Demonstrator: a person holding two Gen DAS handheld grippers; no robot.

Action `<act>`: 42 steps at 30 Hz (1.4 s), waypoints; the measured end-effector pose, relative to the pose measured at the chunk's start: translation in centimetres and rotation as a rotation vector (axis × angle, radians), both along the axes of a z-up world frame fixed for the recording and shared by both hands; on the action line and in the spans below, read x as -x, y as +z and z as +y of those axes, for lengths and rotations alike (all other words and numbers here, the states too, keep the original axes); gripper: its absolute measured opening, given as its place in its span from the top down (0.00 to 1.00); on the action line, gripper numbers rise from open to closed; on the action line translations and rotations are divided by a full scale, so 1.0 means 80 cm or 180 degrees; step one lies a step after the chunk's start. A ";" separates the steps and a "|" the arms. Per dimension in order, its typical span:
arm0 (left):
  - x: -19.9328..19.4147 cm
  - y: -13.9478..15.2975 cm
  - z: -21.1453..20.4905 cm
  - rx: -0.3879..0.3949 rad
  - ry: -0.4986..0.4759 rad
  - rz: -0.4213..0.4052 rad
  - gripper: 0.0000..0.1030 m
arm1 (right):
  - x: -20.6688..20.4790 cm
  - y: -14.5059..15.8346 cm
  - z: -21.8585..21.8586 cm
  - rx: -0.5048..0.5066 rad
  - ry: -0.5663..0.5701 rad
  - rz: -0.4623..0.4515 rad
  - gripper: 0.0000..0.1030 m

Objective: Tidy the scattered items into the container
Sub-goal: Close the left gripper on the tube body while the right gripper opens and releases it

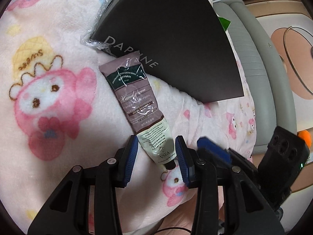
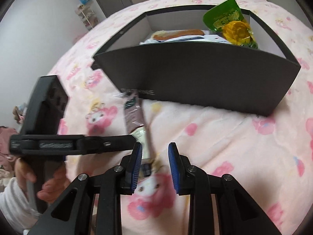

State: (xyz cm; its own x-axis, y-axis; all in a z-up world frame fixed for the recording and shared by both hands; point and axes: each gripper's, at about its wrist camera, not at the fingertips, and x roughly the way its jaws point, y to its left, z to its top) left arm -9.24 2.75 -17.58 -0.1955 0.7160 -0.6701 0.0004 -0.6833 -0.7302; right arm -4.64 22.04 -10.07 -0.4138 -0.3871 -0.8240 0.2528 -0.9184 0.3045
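A brown and cream hand cream tube (image 1: 137, 98) lies on the pink blanket, its flat end propped on the black box (image 1: 176, 39). My left gripper (image 1: 157, 152) straddles the tube's cap end; the right pad sits close to it, the left pad stands a little off, and the jaws are open. The right wrist view shows the tube (image 2: 135, 113) blurred, with my left gripper (image 2: 134, 139) coming in from the left. My right gripper (image 2: 155, 162) hovers open over the blanket just beside the cap, holding nothing. The box (image 2: 195, 78) holds a green snack packet (image 2: 230, 23) and a brown comb (image 2: 176, 33).
Crinkled clear film (image 1: 93, 43) sticks out by the box corner. Past the blanket's right edge is a grey padded frame (image 1: 254, 58) and a patterned floor mat (image 1: 283, 39). A hand in a white sleeve (image 2: 50, 188) grips the left tool's handle.
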 end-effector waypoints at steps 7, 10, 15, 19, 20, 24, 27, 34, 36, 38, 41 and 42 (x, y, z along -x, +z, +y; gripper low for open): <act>0.021 -0.006 -0.004 0.0095 0.0146 0.0001 0.62 | -0.003 -0.038 -0.025 -0.0003 0.0206 -0.0197 0.68; 0.026 -0.007 0.003 0.0170 0.0124 0.0023 0.63 | 0.002 -0.048 -0.021 0.0003 0.0040 -0.0208 0.76; 0.013 -0.001 0.006 0.0155 0.0177 0.0073 0.77 | -0.004 -0.033 -0.009 -0.0076 -0.0138 -0.0032 0.76; 0.003 0.008 0.012 0.0154 0.0118 0.0119 0.81 | -0.005 -0.023 0.001 -0.0025 -0.0166 -0.0007 0.76; 0.002 0.010 0.015 0.0177 0.0093 0.0137 0.81 | -0.005 -0.021 0.003 -0.0020 -0.0178 0.0002 0.76; 0.004 0.012 0.013 0.0226 0.0097 0.0160 0.80 | -0.003 -0.019 0.009 -0.0044 -0.0244 0.0038 0.74; 0.013 0.008 -0.001 0.0169 0.0213 0.0112 0.69 | 0.001 -0.030 0.005 -0.0078 -0.0300 0.0018 0.74; 0.043 0.005 -0.008 0.0221 0.0268 0.0123 0.62 | -0.002 -0.023 0.022 -0.0225 -0.0420 0.0076 0.73; 0.047 0.006 -0.005 0.0254 0.0266 0.0154 0.62 | -0.002 -0.015 0.036 -0.0269 -0.0540 0.0146 0.71; 0.050 0.003 -0.002 0.0299 0.0272 0.0166 0.62 | -0.002 -0.010 0.051 -0.0237 -0.0664 0.0192 0.71; 0.051 -0.004 0.001 0.0342 0.0307 0.0161 0.62 | -0.001 -0.008 0.061 -0.0059 -0.0679 0.0156 0.71; 0.050 -0.007 0.002 0.0361 0.0326 0.0157 0.66 | -0.001 -0.008 0.060 0.0006 -0.0652 0.0133 0.71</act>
State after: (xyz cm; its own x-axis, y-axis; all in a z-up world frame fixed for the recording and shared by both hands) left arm -13.25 2.88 -18.13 -0.2985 0.6108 -0.7334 0.0404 -0.7596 -0.6491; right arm -4.52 26.82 -10.75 -0.5178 -0.2928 -0.8038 0.0731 -0.9513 0.2995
